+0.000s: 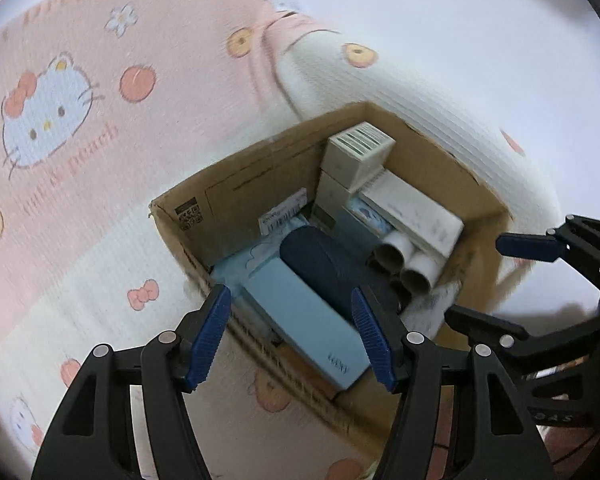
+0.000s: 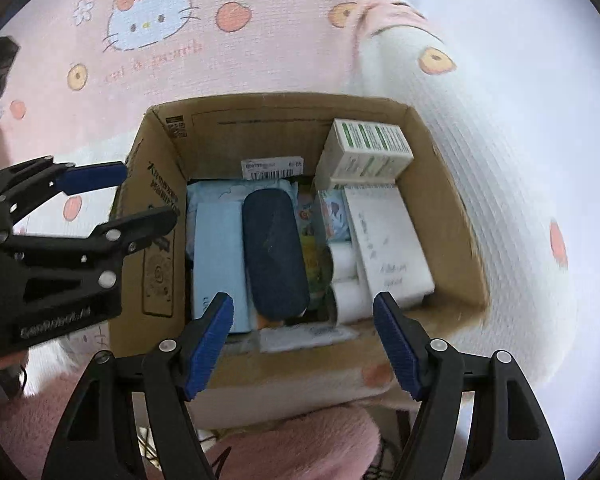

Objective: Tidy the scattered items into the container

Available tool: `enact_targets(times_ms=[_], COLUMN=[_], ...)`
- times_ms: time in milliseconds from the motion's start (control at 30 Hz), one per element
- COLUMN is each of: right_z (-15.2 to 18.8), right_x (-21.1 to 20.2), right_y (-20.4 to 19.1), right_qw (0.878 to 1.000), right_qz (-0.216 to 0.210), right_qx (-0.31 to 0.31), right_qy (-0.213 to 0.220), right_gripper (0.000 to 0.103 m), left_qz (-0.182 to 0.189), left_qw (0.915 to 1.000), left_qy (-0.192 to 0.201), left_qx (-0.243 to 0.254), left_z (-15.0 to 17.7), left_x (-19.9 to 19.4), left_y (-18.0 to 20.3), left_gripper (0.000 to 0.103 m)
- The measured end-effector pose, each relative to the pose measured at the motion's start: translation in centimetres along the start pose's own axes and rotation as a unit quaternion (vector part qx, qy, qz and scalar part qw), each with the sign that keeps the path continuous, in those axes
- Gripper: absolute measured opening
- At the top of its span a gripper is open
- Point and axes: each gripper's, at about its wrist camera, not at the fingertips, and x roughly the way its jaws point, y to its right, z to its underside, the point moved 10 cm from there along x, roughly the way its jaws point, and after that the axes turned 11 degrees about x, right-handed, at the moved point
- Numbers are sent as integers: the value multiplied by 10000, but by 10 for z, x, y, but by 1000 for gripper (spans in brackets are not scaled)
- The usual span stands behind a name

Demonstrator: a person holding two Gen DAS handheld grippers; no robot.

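Observation:
An open cardboard box (image 1: 252,216) (image 2: 260,128) stands on a cartoon-cat printed cloth. Inside lie a dark blue oval case (image 1: 324,268) (image 2: 274,252), a light blue carton (image 1: 312,328) (image 2: 220,256), stacked white cartons (image 1: 360,148) (image 2: 364,148), a flat white box (image 1: 416,212) (image 2: 388,248) and paper tubes (image 1: 412,276) (image 2: 348,292). My left gripper (image 1: 290,291) (image 2: 148,193) hovers open over the box's left near side, nothing between its blue pads. My right gripper (image 2: 303,298) (image 1: 476,278) hangs open above the box's near edge, also holding nothing.
The pink and white printed cloth (image 1: 100,160) (image 2: 500,160) surrounds the box on all sides. A fluffy pink fabric (image 2: 300,444) lies below the box's near edge in the right wrist view. A printed label (image 2: 272,168) leans on the far wall inside the box.

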Motion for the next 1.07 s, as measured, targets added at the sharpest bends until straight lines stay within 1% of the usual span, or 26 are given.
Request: enact_targets(times_ms=[100, 133, 200, 267, 333, 400, 467, 533, 567, 600, 667, 700, 800, 967, 1067], right_z=[18, 24, 29, 33, 35, 34, 30, 25, 23, 21, 19, 19, 22, 27, 27], right_x=[-7, -11, -16, -20, -22, -24, -28, -33, -35, -36, -37, -37, -36, -35, -38], right_y=[-3, -3, -1, 2, 6, 6, 6, 10, 11, 10, 9, 8, 4, 4, 5], right_qw=[9991, 9973, 9938, 9891, 9849, 9845, 9841, 9819, 9812, 9811, 9817, 9822, 9833, 9828, 9826], right_qz=[14, -72, -87, 26, 227, 374, 684, 961, 994, 972, 898, 874, 838, 801, 791], right_qx=[428, 723, 1092, 1444, 1682, 1677, 1577, 1533, 1541, 1550, 1547, 1528, 1493, 1545, 1544], right_qy=[45, 103, 196, 289, 343, 363, 438, 564, 604, 639, 653, 659, 623, 622, 663], right_gripper=[71, 71, 71, 71, 71, 71, 72, 72, 72, 73, 79, 80, 80, 81, 81], left_qz=[-220, -331, -549, -627, -600, -665, -707, -649, -589, -507, -398, -379, -418, -313, -331], left_qw=[9988, 9978, 9951, 9944, 9945, 9939, 9931, 9934, 9938, 9942, 9950, 9951, 9950, 9952, 9948], left_qy=[198, 280, 426, 441, 494, 572, 636, 663, 693, 733, 743, 737, 736, 774, 803], left_qx=[381, 509, 702, 732, 699, 662, 690, 668, 632, 598, 537, 535, 521, 513, 540], left_z=[9, 11, 16, 20, 22, 22, 21, 20, 19, 18, 18, 18, 20, 21, 20], left_x=[-14, -18, -23, -23, -22, -20, -20, -18, -19, -19, -19, -18, -18, -19, -21], left_y=[4, 5, 4, 2, 1, 0, 2, 5, 7, 9, 12, 13, 15, 22, 24], left_gripper=[68, 68, 72, 73, 73, 73, 73, 74, 74, 74, 73, 73, 73, 74, 74])
